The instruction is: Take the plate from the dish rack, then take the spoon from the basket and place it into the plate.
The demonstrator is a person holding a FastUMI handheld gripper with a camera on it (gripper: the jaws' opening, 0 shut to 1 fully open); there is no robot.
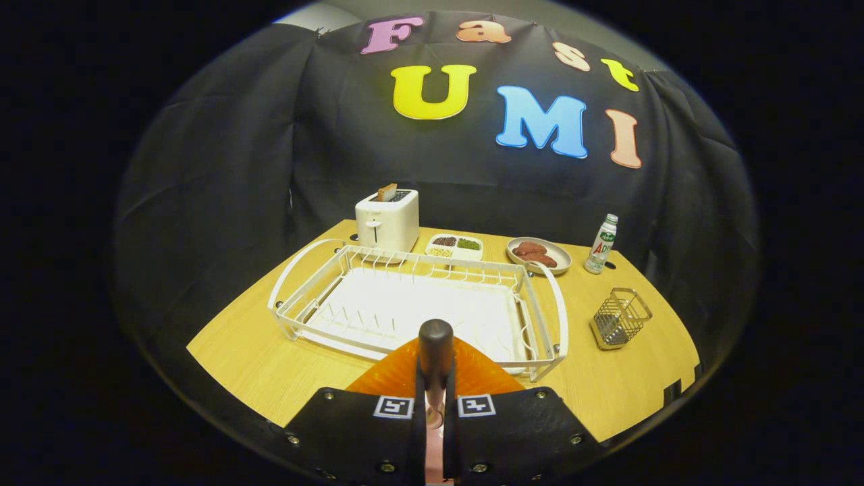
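I've got the gripper (pixel 435 398) at bottom centre of the frame, fingers pressed close together and pinching the spoon (pixel 436 351). Its dark rounded handle end sticks up between them, and a pale pink part shows in the slit lower down. The orange plate (pixel 398 374) lies right under and just ahead of the fingers on the wooden table (pixel 256 364), in front of the white dish rack (pixel 418 304). So the plate is out of the rack and the spoon looks out of the wire basket (pixel 619 318), which sits at right of centre; I can't see any contents in it.

Risks, my guess:
- Spoon is held near-vertical. If I let go from here it could tip, bounce on the ribbed plate and slide onto the table.
- The bowl end is hidden under the fingers, so I can't tell how close it is to the plate.
- Plate sits touching or just beside the rack's near rail. A push down could shove it or tilt it.
- The plate's near part is hidden by the gripper, so I could miss its middle.

Writing: the bottle (pixel 602 243) at upper right has a green and white label with red letters, too small to read. The square black-and-white markers on the fingers are codes, not text. Toaster (pixel 387 219), divided tray (pixel 455 246) and food dish (pixel 538 255) show no readable print.
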